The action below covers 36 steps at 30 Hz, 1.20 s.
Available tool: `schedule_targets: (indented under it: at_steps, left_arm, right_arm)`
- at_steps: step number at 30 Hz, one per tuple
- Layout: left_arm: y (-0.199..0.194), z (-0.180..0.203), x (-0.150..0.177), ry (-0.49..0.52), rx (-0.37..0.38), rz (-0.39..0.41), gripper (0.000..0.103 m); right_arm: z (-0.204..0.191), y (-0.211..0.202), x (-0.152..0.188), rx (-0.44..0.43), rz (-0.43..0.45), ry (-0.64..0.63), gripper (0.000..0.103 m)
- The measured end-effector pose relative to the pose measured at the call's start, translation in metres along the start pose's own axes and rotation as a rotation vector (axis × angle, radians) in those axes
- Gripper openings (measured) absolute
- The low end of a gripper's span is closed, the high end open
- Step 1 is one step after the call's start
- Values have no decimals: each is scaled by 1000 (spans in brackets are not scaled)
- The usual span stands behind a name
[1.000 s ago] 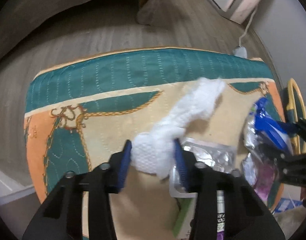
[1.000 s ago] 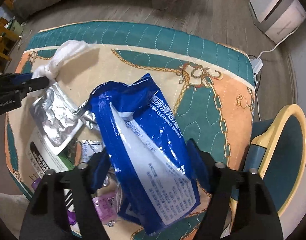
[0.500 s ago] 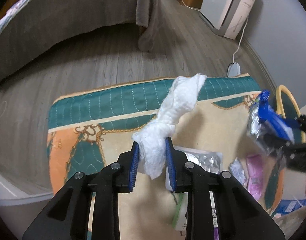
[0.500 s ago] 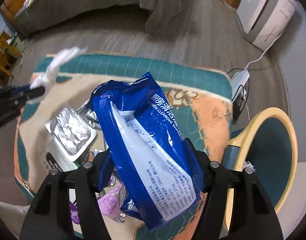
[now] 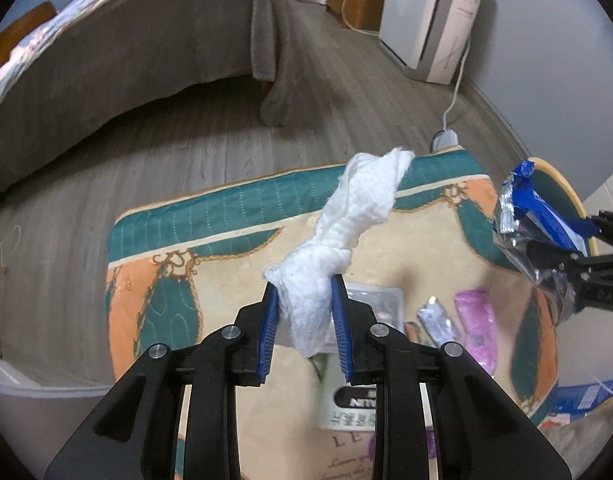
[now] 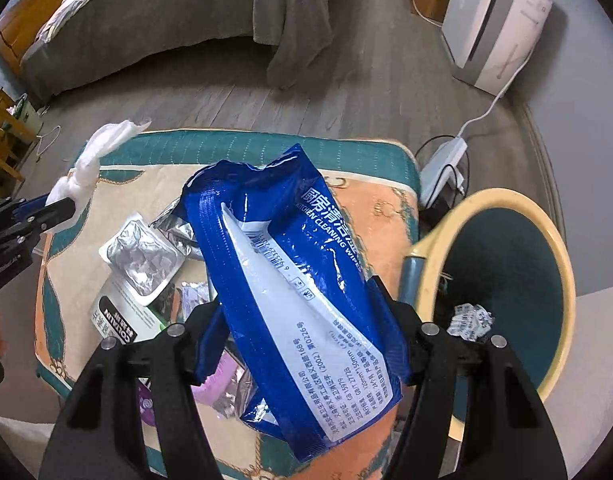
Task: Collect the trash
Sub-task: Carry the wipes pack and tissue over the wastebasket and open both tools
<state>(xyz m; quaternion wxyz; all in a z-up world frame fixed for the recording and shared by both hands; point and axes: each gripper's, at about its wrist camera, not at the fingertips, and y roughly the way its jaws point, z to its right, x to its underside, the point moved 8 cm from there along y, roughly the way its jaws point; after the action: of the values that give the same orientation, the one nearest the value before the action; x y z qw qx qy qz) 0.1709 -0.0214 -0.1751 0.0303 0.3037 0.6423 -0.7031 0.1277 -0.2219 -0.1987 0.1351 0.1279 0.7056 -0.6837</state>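
Note:
My left gripper (image 5: 304,326) is shut on a twisted white paper towel (image 5: 346,224), held up above the patterned cushion (image 5: 154,292). A blue wet-wipe packet (image 6: 290,280) hangs in the air with my right gripper (image 6: 296,328) shut across its width. On the cushion lie a silver blister tray (image 6: 140,258), a green and white box (image 6: 114,322), a pink wrapper (image 5: 476,330) and small foil sachets (image 5: 434,320). A teal bin with a yellow rim (image 6: 562,256) stands to the right of the cushion, with a crumpled wrapper (image 6: 470,322) inside.
The cushion sits on a grey wooden floor (image 5: 186,152). A bed with a grey cover (image 5: 126,52) lies beyond it. A white appliance (image 6: 502,24) stands at the back right, and its cable runs to a power strip (image 6: 444,164) next to the bin.
Both grippers have risen off the cushion with their loads. The left jaws have closed tighter on the paper towel, which now hangs clear of the cushion. The blue packet has lifted too.

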Motion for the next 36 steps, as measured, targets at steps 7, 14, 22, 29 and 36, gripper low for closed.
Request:
schedule_targets:
  at_steps: [7, 14, 22, 29, 36]
  left_arm:
    - [-12, 35, 7, 95, -10, 23, 27]
    - [-11, 74, 8, 162, 2, 24, 27]
    - [-12, 115, 3, 201, 48, 53, 27]
    - [-13, 157, 4, 267, 73, 79, 27]
    - [-14, 195, 6, 263, 112, 87, 27]
  right_arm:
    - [29, -23, 1, 20, 36, 91, 64]
    - [49, -47, 2, 31, 83, 103, 64]
    - [82, -53, 13, 44, 90, 165, 64]
    - [120, -55, 20, 69, 105, 270, 65]
    - [146, -46, 24, 49, 95, 354, 65]
